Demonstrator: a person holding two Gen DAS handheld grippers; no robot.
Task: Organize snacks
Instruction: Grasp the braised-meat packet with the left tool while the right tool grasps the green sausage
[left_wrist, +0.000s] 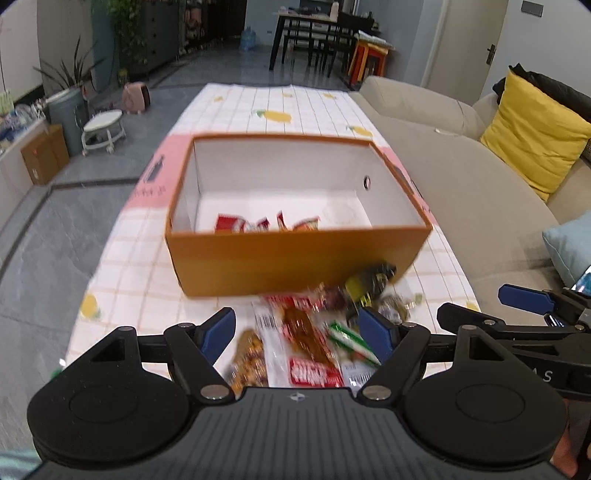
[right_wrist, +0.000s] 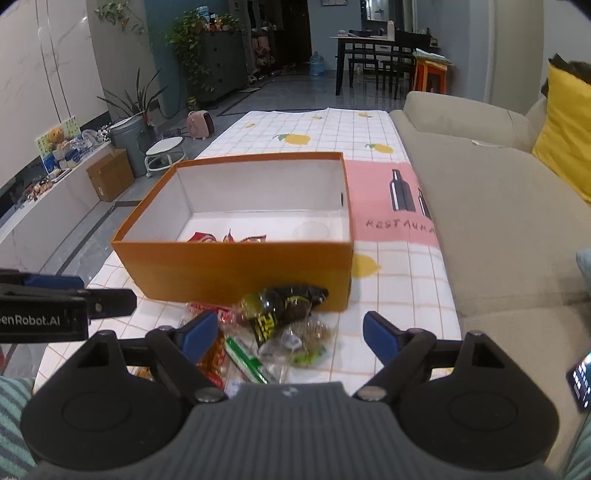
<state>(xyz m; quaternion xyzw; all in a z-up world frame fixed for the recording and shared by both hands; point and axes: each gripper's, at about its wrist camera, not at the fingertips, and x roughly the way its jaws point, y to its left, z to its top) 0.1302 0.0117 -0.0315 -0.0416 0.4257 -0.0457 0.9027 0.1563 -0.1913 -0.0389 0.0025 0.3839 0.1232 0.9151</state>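
Orange box (right_wrist: 236, 266) sits beyond the snacks (left_wrist: 314, 339); both grippers, left (left_wrist: 295, 332) and right (right_wrist: 290, 332), gape over them, left seemingly nearer.

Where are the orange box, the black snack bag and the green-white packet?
orange box (right_wrist: 236, 269): right wrist view, front wall.
black snack bag (right_wrist: 291, 301): right wrist view, bag middle.
green-white packet (right_wrist: 245, 360): right wrist view, mid-length.

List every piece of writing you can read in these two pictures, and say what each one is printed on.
"RESTAUNA", cut off at the edge: pink patch of the tablecloth.
"enRobot.AI", first letters hidden: side of the left gripper.
Snack packets: print too blurred to read.
Orange box: no writing visible.
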